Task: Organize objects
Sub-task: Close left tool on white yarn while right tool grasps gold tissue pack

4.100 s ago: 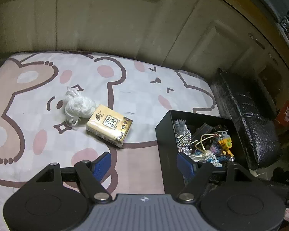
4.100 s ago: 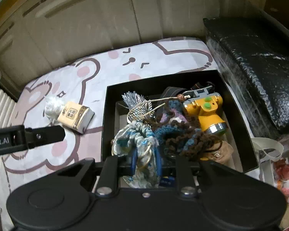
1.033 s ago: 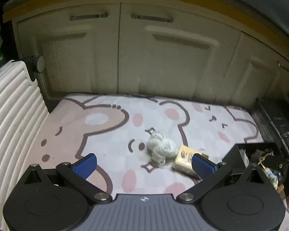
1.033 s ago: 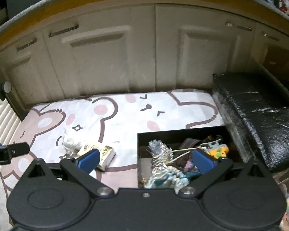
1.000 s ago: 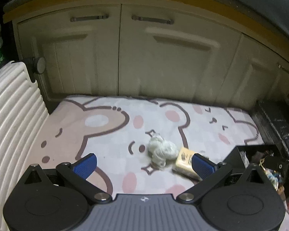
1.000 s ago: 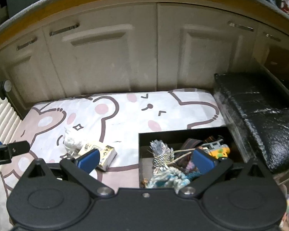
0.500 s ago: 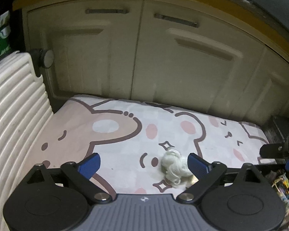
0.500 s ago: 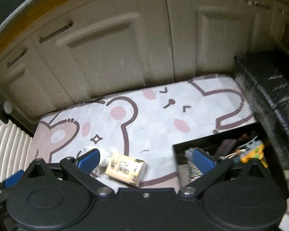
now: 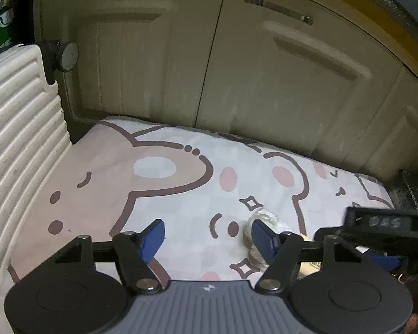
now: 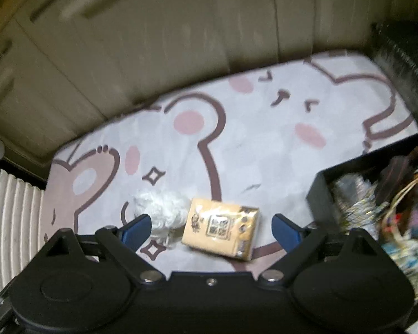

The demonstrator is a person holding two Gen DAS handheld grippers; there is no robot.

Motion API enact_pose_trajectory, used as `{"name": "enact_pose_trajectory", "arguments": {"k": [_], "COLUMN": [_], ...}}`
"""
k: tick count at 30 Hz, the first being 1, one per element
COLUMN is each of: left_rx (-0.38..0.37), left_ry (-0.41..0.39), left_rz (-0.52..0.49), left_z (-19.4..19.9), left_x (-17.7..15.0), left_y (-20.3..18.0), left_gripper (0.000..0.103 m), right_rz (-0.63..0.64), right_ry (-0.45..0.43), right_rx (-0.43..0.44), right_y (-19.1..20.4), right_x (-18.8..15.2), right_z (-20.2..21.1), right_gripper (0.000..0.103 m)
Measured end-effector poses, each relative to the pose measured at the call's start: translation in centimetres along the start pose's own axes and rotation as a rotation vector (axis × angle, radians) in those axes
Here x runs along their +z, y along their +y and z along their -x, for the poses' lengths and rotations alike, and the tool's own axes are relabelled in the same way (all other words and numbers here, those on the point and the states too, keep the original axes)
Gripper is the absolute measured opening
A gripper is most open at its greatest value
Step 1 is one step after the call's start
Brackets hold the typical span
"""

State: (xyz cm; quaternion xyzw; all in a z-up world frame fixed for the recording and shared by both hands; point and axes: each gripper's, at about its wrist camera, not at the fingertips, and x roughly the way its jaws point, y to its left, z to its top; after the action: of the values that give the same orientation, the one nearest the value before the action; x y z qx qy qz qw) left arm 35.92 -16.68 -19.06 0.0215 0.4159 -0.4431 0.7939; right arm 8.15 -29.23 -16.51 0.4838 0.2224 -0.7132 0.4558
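Both grippers dropped in on the mat and started pinching shut, nothing grabbed yet

Left to right: your left gripper (image 9: 206,238) has come down low over the bear-print mat (image 9: 158,194) and its jaws have just been closing to about half gape, but there's only bare mat between them; the white yarn ball (image 9: 267,218) sits right behind its right-hand finger. Your right gripper (image 10: 212,229) has swung down too, jaws just starting to close, still wide and empty, with the yellow tissue pack (image 10: 223,228) squarely between the fingers and untouched, the yarn by its left finger. The black box (image 10: 320,194) of odds and ends sits off to its right. Looks like the pack's next in.
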Motion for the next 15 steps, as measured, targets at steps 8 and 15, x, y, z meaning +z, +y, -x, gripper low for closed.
{"name": "enact_pose_trajectory", "arguments": {"k": [8,15], "left_rx": [-0.006,-0.013], "left_ry": [0.009,0.020], "left_rz": [0.061,0.055], "left_z": [-0.7,-1.3], "left_x": [0.0,-0.1], "left_y": [1.6,1.7], "left_gripper": [0.064,0.064], "right_rz": [0.075,0.119], "right_ry": [0.024,0.029], "right_rx": [-0.079,-0.113], "right_y": [1.4,1.0], "right_x": [-0.9,-1.1], "right_z": [-3.4,-5.3], "right_gripper": [0.093,0.083]}}
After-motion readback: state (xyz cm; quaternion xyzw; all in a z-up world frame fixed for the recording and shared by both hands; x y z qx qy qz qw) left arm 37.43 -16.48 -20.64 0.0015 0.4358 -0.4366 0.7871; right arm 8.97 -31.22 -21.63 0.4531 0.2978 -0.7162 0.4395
